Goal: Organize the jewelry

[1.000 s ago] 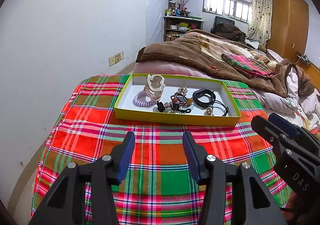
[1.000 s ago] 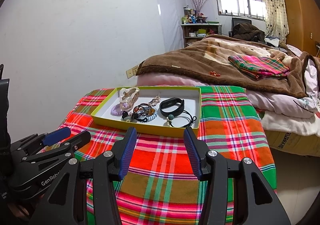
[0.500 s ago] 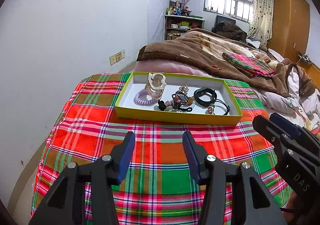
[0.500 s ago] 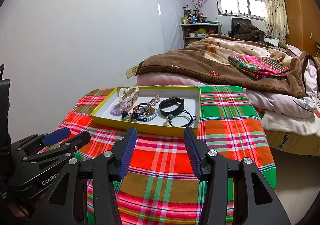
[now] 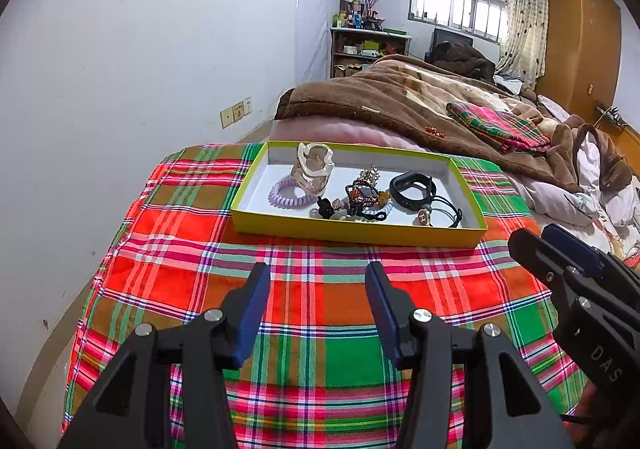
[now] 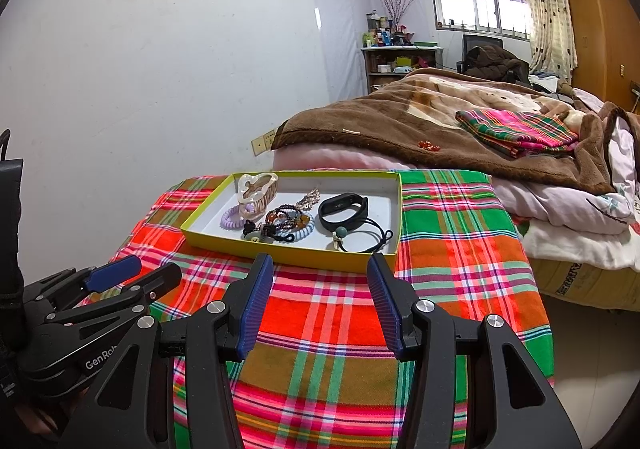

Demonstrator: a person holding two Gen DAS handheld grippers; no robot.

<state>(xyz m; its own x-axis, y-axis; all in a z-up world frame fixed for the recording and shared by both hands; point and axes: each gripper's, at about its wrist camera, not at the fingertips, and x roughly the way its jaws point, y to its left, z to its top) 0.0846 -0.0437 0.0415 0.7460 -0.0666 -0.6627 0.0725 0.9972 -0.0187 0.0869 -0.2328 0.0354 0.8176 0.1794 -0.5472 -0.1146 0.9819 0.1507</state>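
A shallow yellow tray (image 5: 352,235) sits at the far end of the plaid cloth (image 5: 304,309), close to the bed with the brown blanket (image 5: 392,97). Inside it, from left to right, lie a lilac coil hair tie (image 5: 289,198) touching a pale claw clip (image 5: 313,169), a tangle of beaded bracelets (image 5: 366,193), then a black wristband (image 5: 412,189) with a black cord (image 5: 448,209) beside it. The left gripper (image 5: 315,289) hovers over the near cloth with its jaws spread wide and nothing between them; the right gripper (image 6: 320,289) does the same, just short of the tray's near wall, well apart from the jewelry.
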